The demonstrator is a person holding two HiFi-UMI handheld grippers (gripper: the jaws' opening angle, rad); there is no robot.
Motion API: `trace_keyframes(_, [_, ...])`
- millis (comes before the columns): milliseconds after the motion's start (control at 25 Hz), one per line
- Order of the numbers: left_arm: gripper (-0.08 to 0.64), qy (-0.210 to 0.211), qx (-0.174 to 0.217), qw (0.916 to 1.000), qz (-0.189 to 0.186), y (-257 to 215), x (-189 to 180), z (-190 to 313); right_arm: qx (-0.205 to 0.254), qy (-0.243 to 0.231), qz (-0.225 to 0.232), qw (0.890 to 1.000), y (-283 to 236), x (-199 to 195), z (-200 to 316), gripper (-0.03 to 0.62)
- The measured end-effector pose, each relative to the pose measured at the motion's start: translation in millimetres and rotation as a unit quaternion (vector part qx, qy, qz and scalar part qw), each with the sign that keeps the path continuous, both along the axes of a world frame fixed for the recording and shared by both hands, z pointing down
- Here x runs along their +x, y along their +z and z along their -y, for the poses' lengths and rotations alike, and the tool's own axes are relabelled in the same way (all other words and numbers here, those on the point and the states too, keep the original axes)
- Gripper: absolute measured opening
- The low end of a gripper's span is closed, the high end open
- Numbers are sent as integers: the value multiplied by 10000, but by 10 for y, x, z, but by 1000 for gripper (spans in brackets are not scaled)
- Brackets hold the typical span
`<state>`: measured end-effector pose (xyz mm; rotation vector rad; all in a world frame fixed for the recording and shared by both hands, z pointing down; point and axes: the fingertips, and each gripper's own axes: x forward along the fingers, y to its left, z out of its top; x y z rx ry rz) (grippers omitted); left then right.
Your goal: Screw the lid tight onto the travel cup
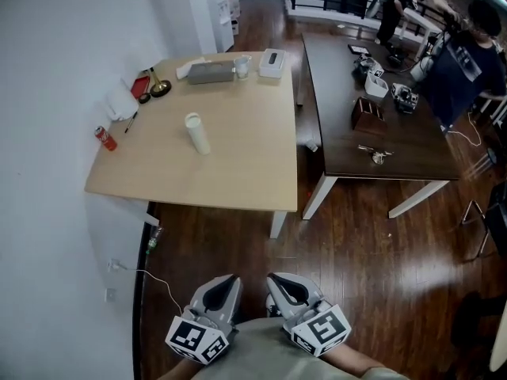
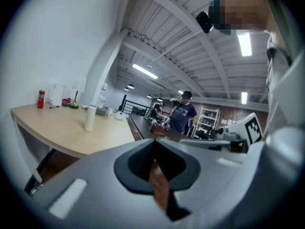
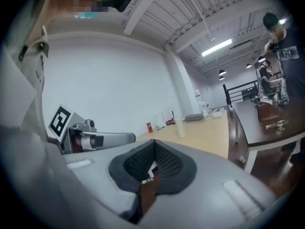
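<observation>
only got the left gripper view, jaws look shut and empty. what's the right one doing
Observer: The right gripper has its jaws together too, nothing between them.
Operator: how far off the cup are we
Observer: Head view shows it and the left gripper held near the person's body over the wood floor, the light table well ahead.
Operator: anything crowding the cup
Observer: No. The travel cup stands alone mid-table; the grey case and white box sit along the far edge.
</observation>
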<state>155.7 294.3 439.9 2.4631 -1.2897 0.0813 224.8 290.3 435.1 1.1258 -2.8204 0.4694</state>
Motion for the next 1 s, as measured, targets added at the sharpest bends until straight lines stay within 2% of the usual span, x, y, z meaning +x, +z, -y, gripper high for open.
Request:
trace_keyframes(160, [2,193,28,9997,117,4,170,7,18,128,108,9999,-53,147,45,-2])
trace_keyframes(440, [2,285,11,9995,154,37,255,35,40,132,117,9998,-35,171,21,-2])
trace_keyframes(1000, [2,353,26,9993,152,22,209,45,54,138,118,9998,-46,96,6,-2])
